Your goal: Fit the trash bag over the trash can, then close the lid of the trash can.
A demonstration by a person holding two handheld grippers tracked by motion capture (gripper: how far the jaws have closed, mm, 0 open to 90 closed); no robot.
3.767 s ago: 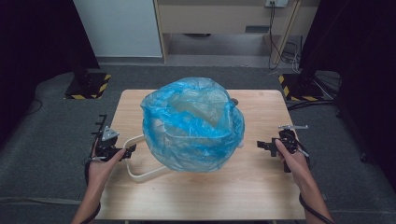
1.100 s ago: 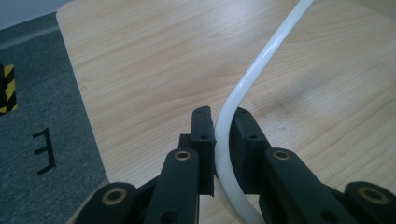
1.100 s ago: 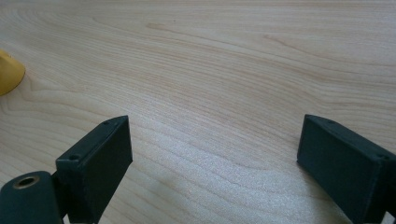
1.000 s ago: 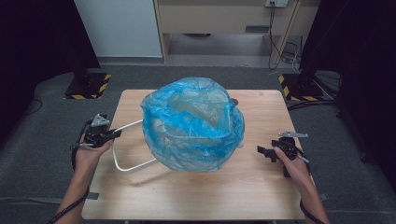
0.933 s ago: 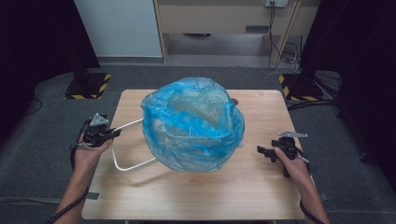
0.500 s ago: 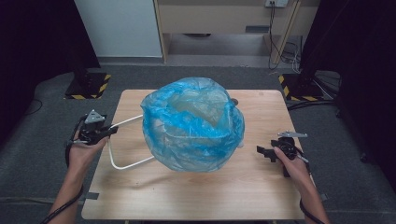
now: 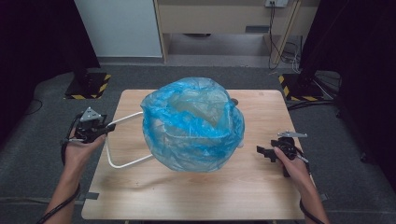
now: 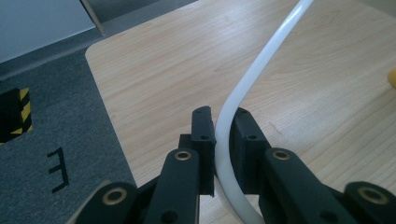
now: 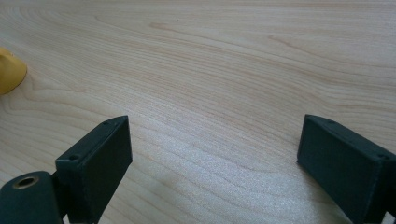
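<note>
Table (image 7: 196,196) first, everything placed vs. the bucket. Bucket (image 7: 219,154) sits about mid-table, lined w/ a blue bag (image 7: 187,121) whose mouth is draped out over the rim; inside looks like nothing but crumpled plastic, though the bottom is hidden. White bail handle (image 7: 122,140) swings out from the bucket's left side as a loop, long axis running roughly away from the bucket toward the table's left edge. Left gripper (image 7: 106,127) is at the far end of that loop, jaws pinched tight on the handle tube (image 8: 224,140), which passes straight between the pads & curves off toward the bucket. So left hand is the one engaged. Right gripper (image 7: 261,151) hovers right of the bucket, well apart from it, jaws wide w/ nothing between, pointing at it over bare wood. Small yellow thing (image 9: 10,71) shows at the bucket's base; can't tell what.
</note>
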